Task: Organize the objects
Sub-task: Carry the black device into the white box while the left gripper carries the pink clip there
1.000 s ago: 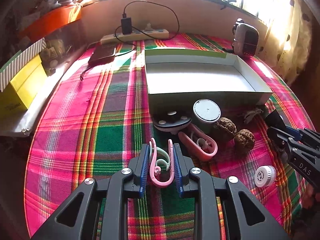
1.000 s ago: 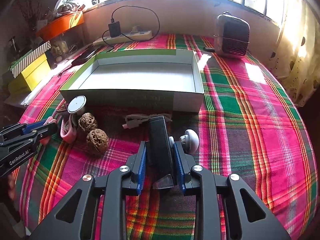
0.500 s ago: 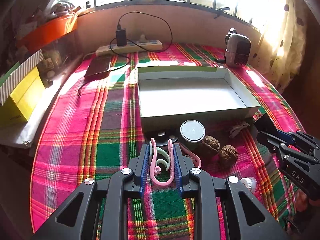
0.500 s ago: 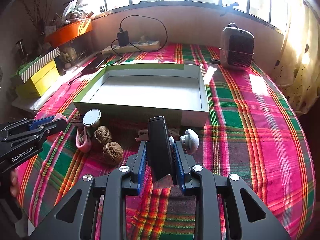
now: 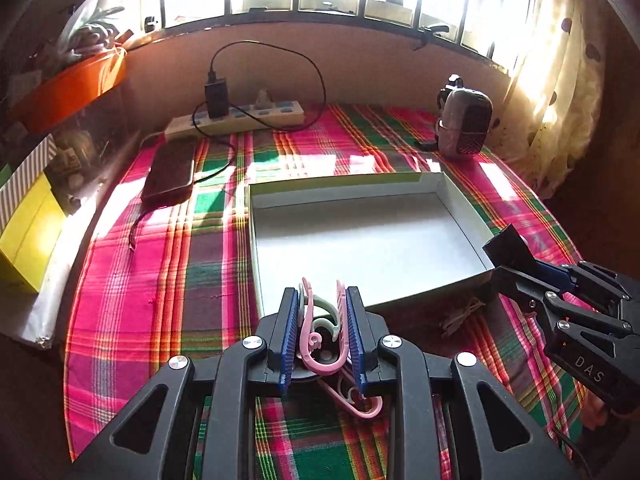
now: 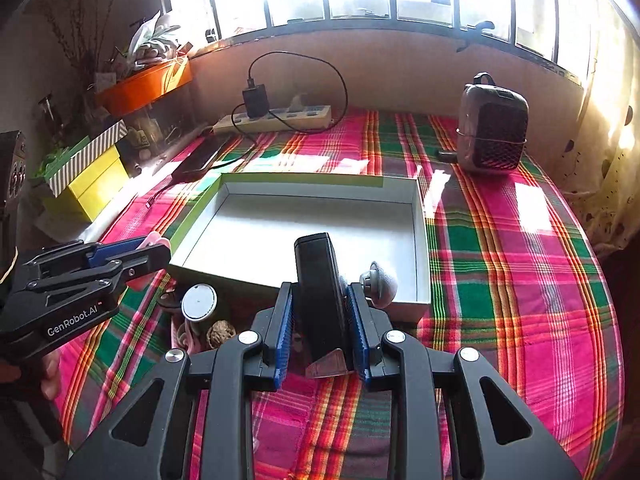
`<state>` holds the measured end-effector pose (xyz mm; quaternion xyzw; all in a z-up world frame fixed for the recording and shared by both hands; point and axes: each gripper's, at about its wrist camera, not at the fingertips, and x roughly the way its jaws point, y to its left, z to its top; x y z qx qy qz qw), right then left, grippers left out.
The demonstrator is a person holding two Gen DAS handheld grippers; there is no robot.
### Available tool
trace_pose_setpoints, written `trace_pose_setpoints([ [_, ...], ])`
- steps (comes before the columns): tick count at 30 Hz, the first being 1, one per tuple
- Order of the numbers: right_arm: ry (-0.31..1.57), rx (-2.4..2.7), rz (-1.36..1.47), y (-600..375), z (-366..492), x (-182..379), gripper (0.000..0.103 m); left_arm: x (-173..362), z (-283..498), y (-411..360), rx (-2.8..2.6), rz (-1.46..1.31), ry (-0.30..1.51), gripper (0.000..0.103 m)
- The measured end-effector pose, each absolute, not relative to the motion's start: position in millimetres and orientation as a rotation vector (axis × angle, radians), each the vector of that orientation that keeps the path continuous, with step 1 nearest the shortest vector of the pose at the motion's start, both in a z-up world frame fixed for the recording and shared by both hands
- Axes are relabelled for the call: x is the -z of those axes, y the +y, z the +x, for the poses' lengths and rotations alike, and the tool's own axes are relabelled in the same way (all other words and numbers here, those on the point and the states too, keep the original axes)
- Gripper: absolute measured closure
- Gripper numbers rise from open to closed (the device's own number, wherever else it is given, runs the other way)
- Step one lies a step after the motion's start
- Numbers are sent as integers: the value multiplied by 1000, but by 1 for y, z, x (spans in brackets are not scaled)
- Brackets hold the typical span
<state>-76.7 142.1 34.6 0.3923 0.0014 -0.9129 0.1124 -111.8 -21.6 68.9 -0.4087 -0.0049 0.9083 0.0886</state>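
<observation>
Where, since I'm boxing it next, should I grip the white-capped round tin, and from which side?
Grip the white-capped tin across its round side wall under the cap, coming from above: it stands upright, and the box behind and a walnut in front crowd it.

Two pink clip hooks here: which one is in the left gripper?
The upper pink hook, with the pale green piece, sits clamped between the left gripper pads. The other pink hook lies loose on the cloth below.

Left gripper [image 5: 322, 316] & right gripper [image 6: 322, 312] angled downward, jaws clamped (both loaded), side by side.
</observation>
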Motion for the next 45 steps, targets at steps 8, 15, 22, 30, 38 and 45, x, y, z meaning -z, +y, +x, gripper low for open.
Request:
trace_pose_setpoints([
  [8, -10, 2662, 1180, 141, -115, -36, 76, -66, -149, -22, -2704, -1222, -29, 82],
  [15, -45, 2633, 1242, 138, -153, -23, 76, -51, -183, -15, -2682, -1288, -20, 82],
  [22, -54, 2621, 1312, 136, -183, -6, 76, -39, -211, -8, -2665, -1338, 8, 82],
  [30, -27, 2623, 1369, 136, -206, 8, 76, -24, -233, -10, -2664, -1399, -5, 82],
  [38, -24, 2632, 1384, 136, -215, 14, 76, -15, -242, -9, -2665, -1426, 18, 82],
  [45, -9, 2641, 1380, 134, -219, 16, 76, -15, -244, -7, -2675, -1420, 55, 82],
])
